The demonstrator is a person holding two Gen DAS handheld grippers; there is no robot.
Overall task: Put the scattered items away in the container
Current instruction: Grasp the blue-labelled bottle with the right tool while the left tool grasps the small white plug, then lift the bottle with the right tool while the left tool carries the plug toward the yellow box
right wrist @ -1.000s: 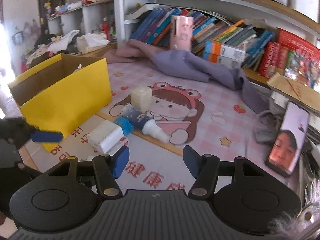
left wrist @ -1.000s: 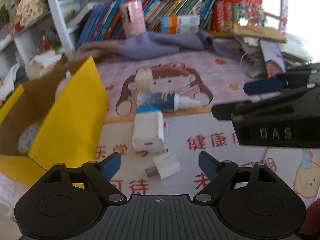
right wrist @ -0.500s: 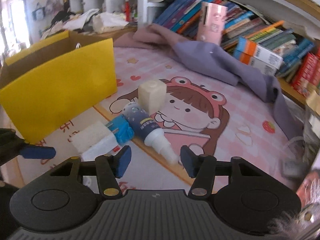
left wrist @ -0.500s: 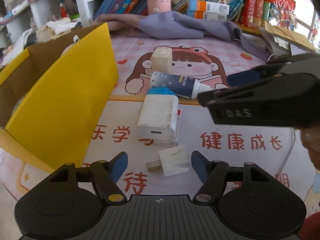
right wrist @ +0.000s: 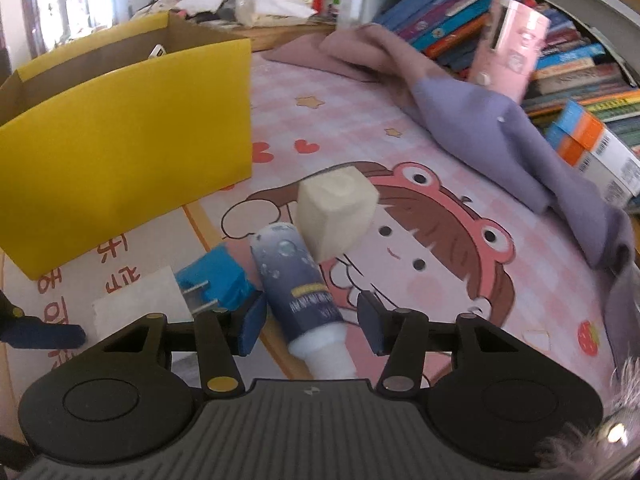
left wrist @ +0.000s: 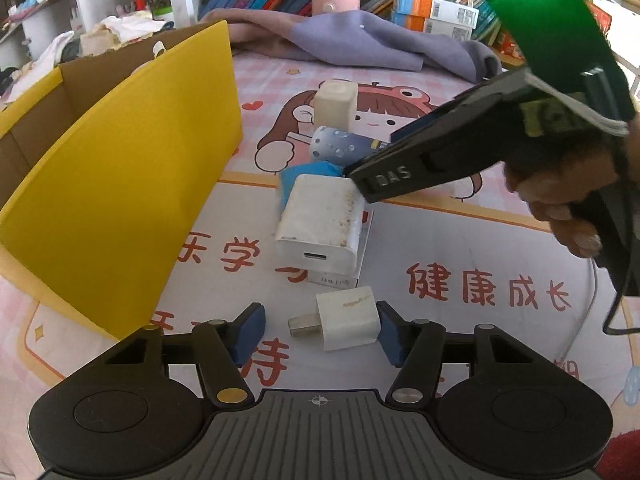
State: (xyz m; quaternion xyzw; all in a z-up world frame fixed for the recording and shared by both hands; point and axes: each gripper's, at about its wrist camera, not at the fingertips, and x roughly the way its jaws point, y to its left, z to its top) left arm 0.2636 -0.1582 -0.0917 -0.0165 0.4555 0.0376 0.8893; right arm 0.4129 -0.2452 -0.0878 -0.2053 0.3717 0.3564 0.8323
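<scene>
Left gripper [left wrist: 320, 334]: jaws closing around the small white plug adapter [left wrist: 346, 318]; the right pad touches its side, the left pad stands apart from the metal prongs (a second ago the jaws stood much wider and the adapter lay ahead of them).
Right gripper [right wrist: 310, 322]: jaws closing with the blue spray bottle [right wrist: 298, 284] between them, neither pad pressing on it yet (a second ago the bottle lay well ahead, not between the pads).
Container: the yellow cardboard box [left wrist: 132, 184] stands open on the counter [left wrist: 480, 240], left of the scattered items; it looms nearer in both views than before.
Large white charger [left wrist: 320, 222]: flat on the counter just beyond the adapter, a blue block [right wrist: 212, 282] at its far end, touching the bottle.
Cream cube [right wrist: 336, 210]: resting against the bottle's far end.
Purple cloth [right wrist: 500, 132]: draped along the counter's back edge, before the books [right wrist: 440, 16].
Items in place: none has shifted on the counter since the earlier frames.
</scene>
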